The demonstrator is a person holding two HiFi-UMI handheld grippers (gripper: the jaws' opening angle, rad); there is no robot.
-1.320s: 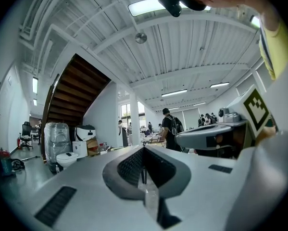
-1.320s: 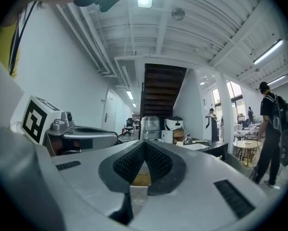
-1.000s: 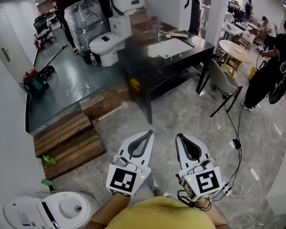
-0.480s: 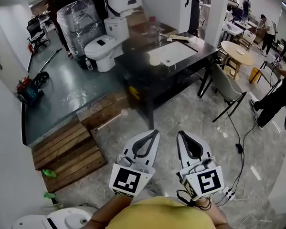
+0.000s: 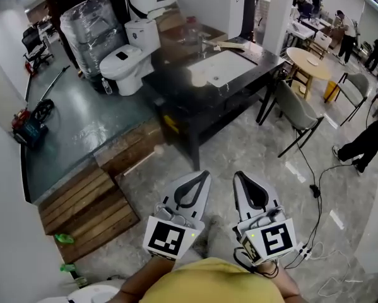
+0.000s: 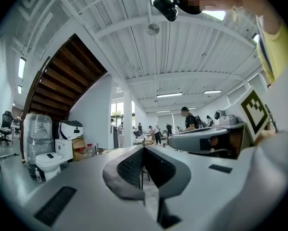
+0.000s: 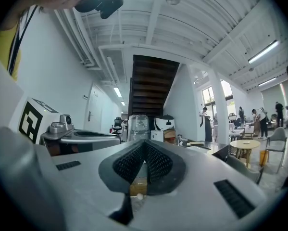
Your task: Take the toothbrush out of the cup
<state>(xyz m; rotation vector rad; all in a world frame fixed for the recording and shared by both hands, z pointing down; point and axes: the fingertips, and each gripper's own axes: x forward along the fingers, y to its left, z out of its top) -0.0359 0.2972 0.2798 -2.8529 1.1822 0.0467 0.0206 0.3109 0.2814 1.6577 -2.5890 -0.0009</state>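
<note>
Neither a cup nor a toothbrush can be made out at this distance. In the head view a dark table (image 5: 190, 109) with a white basin (image 5: 224, 66) stands ahead, across the floor. A pale blurred item (image 5: 195, 78) sits on the table left of the basin. My left gripper (image 5: 202, 175) and right gripper (image 5: 237, 178) are held side by side close to my body, far short of the table. Both are shut with nothing between the jaws, as the left gripper view (image 6: 143, 151) and the right gripper view (image 7: 144, 146) confirm.
A white toilet (image 5: 122, 59) and a plastic-wrapped bundle (image 5: 90, 30) stand on a raised platform at the back left. Wooden pallet steps (image 5: 88, 204) lie at the left. A grey chair (image 5: 297, 114), a round table (image 5: 312, 62), floor cables (image 5: 313, 188) and a person (image 5: 370, 137) are at the right.
The view has advanced toward the dark table and turned a little. The white fixture at the lower left has slid almost out of sight. Both grippers keep their pose, shut.
</note>
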